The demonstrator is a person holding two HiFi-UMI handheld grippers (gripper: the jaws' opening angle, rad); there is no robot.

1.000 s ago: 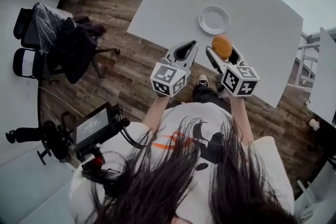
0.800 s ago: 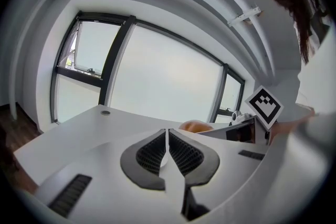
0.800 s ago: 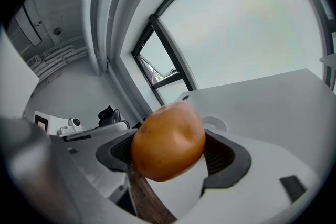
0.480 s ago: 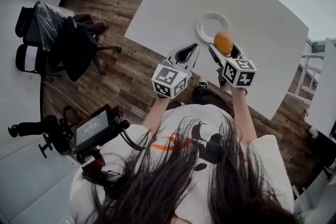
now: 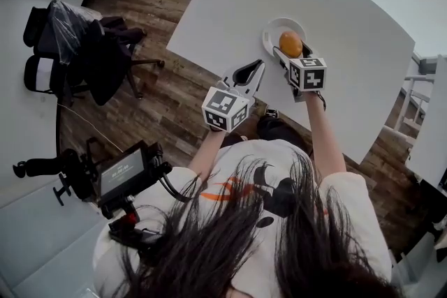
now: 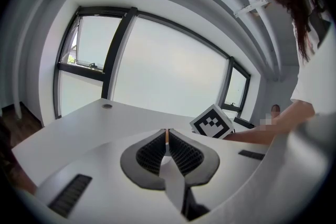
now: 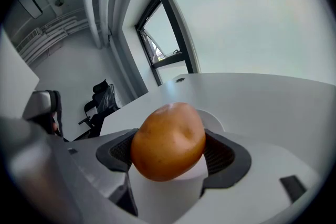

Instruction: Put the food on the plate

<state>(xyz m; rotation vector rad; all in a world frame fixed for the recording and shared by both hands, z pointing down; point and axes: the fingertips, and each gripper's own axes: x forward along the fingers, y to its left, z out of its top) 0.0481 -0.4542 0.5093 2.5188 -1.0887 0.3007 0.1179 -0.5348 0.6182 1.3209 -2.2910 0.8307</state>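
Head view, far left: an office chair (image 5: 80, 45) draped with dark cloth stands on the wood floor (image 5: 174, 91), well apart from the desk (image 5: 349, 31); it has no bearing on the work.
Lower left: a camera rig (image 5: 122, 171) with a small screen sits close by the person's body, also out of the way.
Left gripper (image 6: 167, 135): held off the desk's near edge, just beside the right one. Its fingers (image 6: 149, 153) are pressed together with nothing between them, so it looks idle.
Plate (image 5: 268, 30): white, lying on the desk near its front edge, with nothing else on it that I can see.
Food (image 5: 290, 44): an orange-brown, potato-like lump over the near part of the plate. Whether it already touches the plate cannot be told.
Right gripper (image 7: 169, 157): its fingers (image 7: 224, 155) pinch the food from both sides, with the plate's rim showing just behind it.
Step in hand: probably the placing itself, since the food is carried to the plate but not let go.
Next move: it likely calls for lowering until the food rests on the plate, then spreading the fingers slowly, because a rounded lump may roll.
In the way: nothing stands between food and plate, and the desk to the right carries no obstacle.
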